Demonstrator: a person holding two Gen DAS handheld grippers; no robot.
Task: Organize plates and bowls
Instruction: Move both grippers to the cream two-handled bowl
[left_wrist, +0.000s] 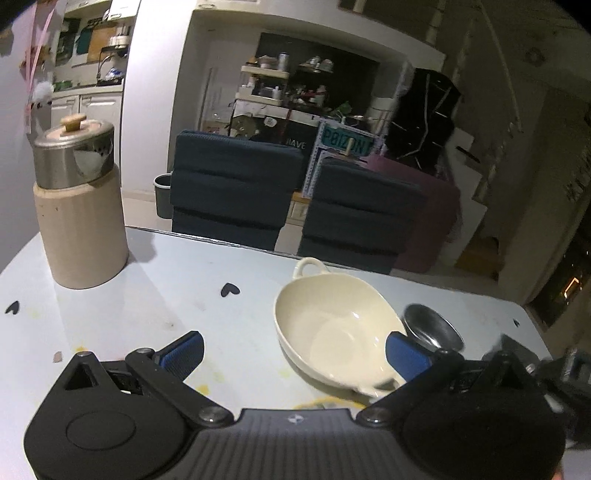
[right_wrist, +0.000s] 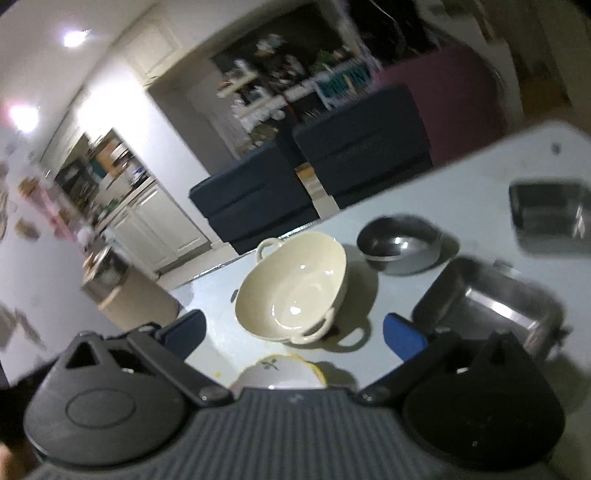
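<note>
Hovering wide-spread left tongs (left_wrist: 295, 354) beside cream bowl (left_wrist: 332, 332)

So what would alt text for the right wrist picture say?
A cream two-handled ceramic bowl sits on a pale table, ahead of the open right gripper with blue-padded fingers. A round steel bowl and rectangular steel trays lie right.

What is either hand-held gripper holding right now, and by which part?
Nothing. Left hand-held gripper and right hand-held gripper are both open and empty.
</note>
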